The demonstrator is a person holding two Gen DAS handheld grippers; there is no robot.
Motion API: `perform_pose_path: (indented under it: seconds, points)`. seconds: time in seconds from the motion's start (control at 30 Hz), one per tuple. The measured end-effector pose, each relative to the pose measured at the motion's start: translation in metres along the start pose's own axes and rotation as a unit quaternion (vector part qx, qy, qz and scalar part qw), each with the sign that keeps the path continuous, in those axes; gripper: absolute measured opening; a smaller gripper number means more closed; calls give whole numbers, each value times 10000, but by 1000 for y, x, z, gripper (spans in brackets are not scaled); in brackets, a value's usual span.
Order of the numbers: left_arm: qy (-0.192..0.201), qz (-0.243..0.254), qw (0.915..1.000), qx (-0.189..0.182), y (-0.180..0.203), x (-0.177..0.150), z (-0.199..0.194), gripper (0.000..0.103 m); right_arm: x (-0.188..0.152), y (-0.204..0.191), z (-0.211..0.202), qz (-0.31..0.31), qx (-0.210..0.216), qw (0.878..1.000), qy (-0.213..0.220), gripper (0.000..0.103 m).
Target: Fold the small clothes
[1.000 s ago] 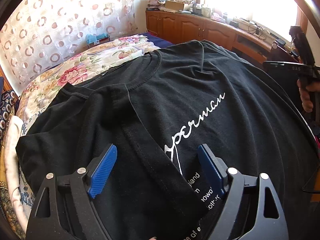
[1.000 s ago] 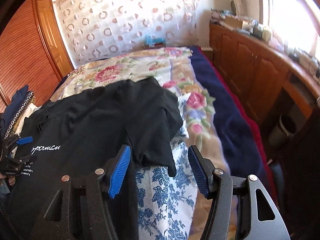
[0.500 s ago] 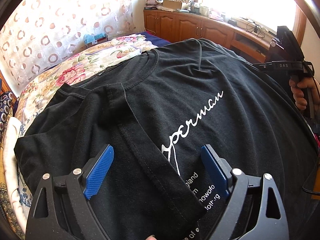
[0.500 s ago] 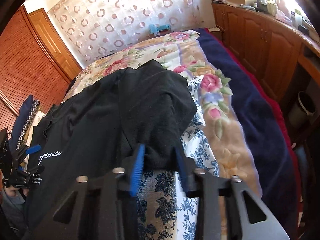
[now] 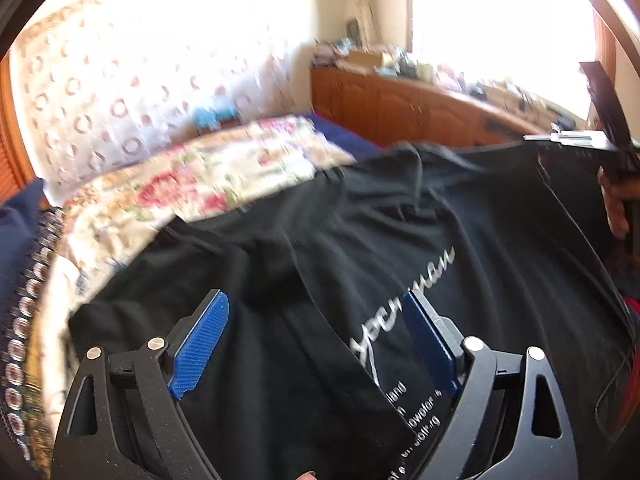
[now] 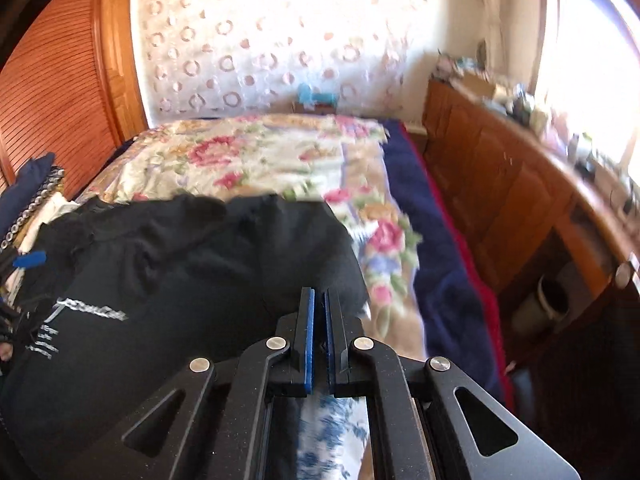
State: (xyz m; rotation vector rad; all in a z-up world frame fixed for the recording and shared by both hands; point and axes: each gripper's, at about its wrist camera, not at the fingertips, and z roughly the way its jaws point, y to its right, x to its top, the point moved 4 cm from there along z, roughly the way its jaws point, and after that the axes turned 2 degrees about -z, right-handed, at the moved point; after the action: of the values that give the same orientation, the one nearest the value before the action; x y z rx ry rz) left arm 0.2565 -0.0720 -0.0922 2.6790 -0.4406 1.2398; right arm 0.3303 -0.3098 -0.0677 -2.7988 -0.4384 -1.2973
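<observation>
While both views were smeared by motion blur, the room could still be read: a patterned curtain (image 6: 280, 52) was seen behind the bed, wooden cabinets (image 6: 500, 184) ran along the window side, and their cluttered top was too blurred for any item to be named. A pale waste bin (image 6: 548, 300) was seen on the floor below the cabinets; its contents could not be made out. The bed (image 6: 432, 264) was covered by a floral bedspread (image 6: 248, 156) with a navy blanket at its edge.

Spread across the near part of that bed was the black T-shirt (image 5: 400, 240), white script printed on its chest, one sleeve folded in over the body.

The left gripper (image 5: 316, 344) was held over the shirt, its blue pads (image 5: 200, 348) set wide apart with nothing between them. The right gripper (image 6: 318, 332) was seen with its pads drawn almost together, clamped on the shirt's edge at the side nearer the cabinets, the fabric being gathered up at that point.
</observation>
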Motion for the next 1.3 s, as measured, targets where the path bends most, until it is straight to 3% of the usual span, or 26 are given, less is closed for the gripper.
perform_pose_path:
  seconds: [0.17, 0.3, 0.43, 0.5, 0.63, 0.73, 0.83, 1.0, 1.3]
  points:
    - [172, -266, 9993, 180, -21, 5, -10, 89, 1, -39, -16, -375, 320, 9987, 161, 4]
    - [247, -421, 9987, 121, -30, 6, -19, 89, -19, -57, -5, -404, 737, 9963, -164, 4]
    - [344, -437, 9984, 64, -32, 5, -24, 89, -46, -56, 14, -297, 873, 9941, -572, 5]
    - [399, -442, 9982, 22, -31, 4, -27, 89, -57, -49, 16, -192, 840, 9940, -675, 5]
    - [432, -456, 9980, -51, -29, 3, -28, 89, -64, -31, 3, 74, 796, 9949, -613, 37]
    - [423, -443, 9981, -59, -27, 2, -28, 89, -60, -16, -18, 211, 579, 9970, -472, 47]
    - [408, -441, 9981, -99, -27, 1, -27, 89, -65, 5, -21, 441, 259, 9976, -461, 49]
    - [370, -421, 9984, -95, -26, -2, -25, 89, -75, 27, 8, 763, -55, 9954, -583, 49]
    - [322, -442, 9985, -88, -27, -3, -23, 89, -54, 33, 66, 1291, -61, 9882, -820, 49]
